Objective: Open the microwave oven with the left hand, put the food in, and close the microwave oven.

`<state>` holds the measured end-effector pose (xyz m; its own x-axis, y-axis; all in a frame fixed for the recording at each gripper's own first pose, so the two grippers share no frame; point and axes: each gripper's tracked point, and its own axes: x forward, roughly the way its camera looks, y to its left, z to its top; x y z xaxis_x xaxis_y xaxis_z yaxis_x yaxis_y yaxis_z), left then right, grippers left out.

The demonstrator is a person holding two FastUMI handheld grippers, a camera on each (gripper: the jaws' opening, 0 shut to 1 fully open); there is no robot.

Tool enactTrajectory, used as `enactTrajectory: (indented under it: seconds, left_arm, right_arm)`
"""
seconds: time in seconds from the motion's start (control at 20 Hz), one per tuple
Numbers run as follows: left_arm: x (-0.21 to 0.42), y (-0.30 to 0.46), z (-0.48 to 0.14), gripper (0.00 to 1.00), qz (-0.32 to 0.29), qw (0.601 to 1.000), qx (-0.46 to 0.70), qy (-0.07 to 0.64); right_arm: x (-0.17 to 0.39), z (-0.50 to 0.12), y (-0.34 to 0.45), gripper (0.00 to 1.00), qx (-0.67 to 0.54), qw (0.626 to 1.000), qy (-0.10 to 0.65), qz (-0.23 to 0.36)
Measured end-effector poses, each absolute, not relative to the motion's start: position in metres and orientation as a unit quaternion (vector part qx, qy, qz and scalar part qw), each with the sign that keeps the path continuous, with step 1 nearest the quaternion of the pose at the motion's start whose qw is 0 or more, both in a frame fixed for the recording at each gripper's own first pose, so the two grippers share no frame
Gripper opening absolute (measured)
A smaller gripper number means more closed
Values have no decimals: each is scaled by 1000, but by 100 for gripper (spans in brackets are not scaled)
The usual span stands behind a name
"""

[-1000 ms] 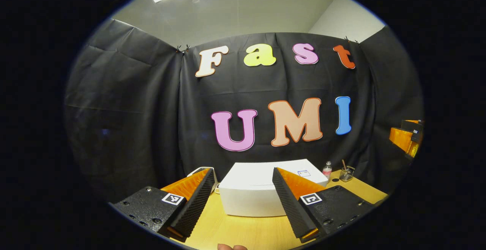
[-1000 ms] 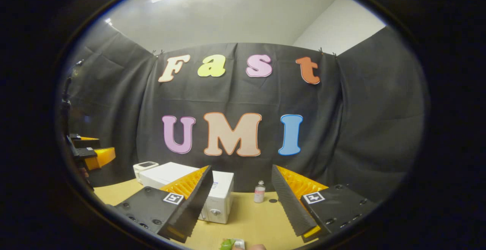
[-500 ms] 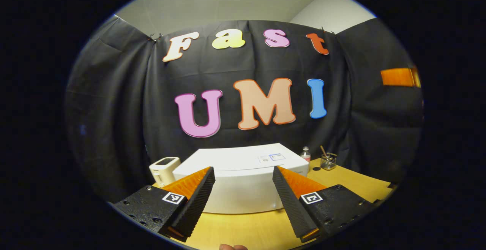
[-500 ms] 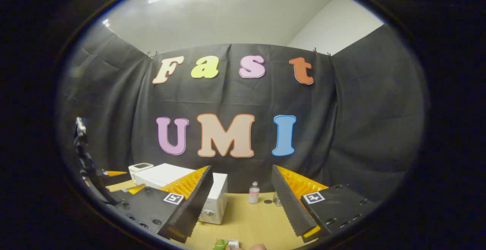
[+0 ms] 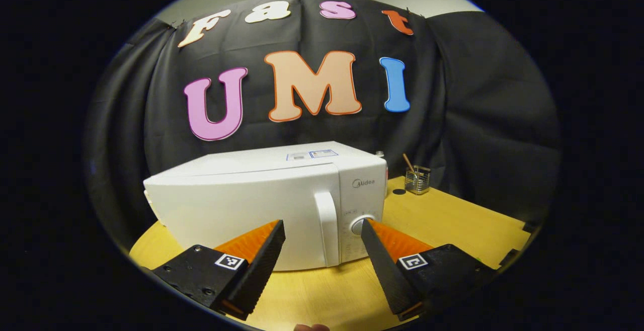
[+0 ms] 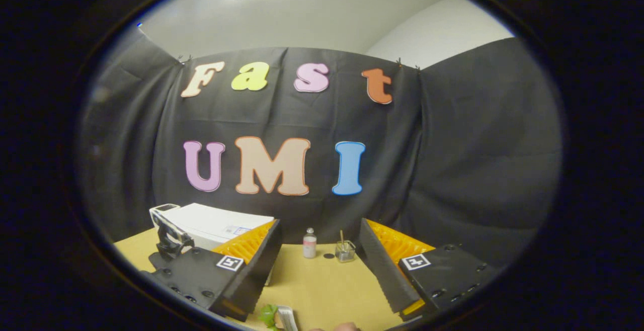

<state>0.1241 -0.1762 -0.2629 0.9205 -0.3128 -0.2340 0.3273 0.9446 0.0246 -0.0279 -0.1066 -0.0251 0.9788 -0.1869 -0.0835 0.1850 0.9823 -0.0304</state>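
Observation:
The white microwave (image 5: 251,205) stands on the wooden table (image 5: 443,220) with its door shut. Its vertical handle (image 5: 326,228) and a round knob (image 5: 358,225) face the left gripper view. My left gripper (image 5: 321,223) is open, level with the handle and a short way in front of it, with nothing between its fingers. In the right gripper view the microwave (image 6: 211,223) sits at the left. My right gripper (image 6: 320,222) is open over the table (image 6: 322,280). Green leafy food (image 6: 267,315) with something white beside it peeks in at the bottom edge.
A small bottle (image 6: 309,244) and a glass jar holding a stick (image 6: 344,251) stand at the back of the table, right of the microwave; the jar (image 5: 417,180) also shows behind the microwave's right end. A black rig part (image 6: 168,235) stands before the microwave.
The left gripper has dropped and swung round to face the microwave's front, which now looms much larger with handle and knob showing. The right gripper's view has shifted to the right.

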Motion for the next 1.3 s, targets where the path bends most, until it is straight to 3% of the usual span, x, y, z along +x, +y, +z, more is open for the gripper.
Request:
enactTrajectory:
  seconds: [0.55, 0.8, 0.95, 1.1, 1.3]
  left_arm:
    - [159, -187, -309, 92, -141, 979, 33, 145]
    - [163, -186, -308, 28, -132, 981, 32, 136]
    - [163, -187, -307, 22, -136, 982, 5, 134]
    - [163, -189, -310, 6, -141, 979, 21, 148]
    - [147, -183, -314, 4, -138, 972, 12, 191]
  right_arm:
    - [-51, -76, -126, 98, -24, 985, 129, -112]
    - [-48, -79, -127, 96, -8, 984, 138, -109]
    - [-48, -76, -126, 96, -14, 986, 132, -105]
    - [-48, -79, -121, 98, -12, 986, 135, -99]
    - [-45, -83, -108, 98, -12, 987, 140, -81]
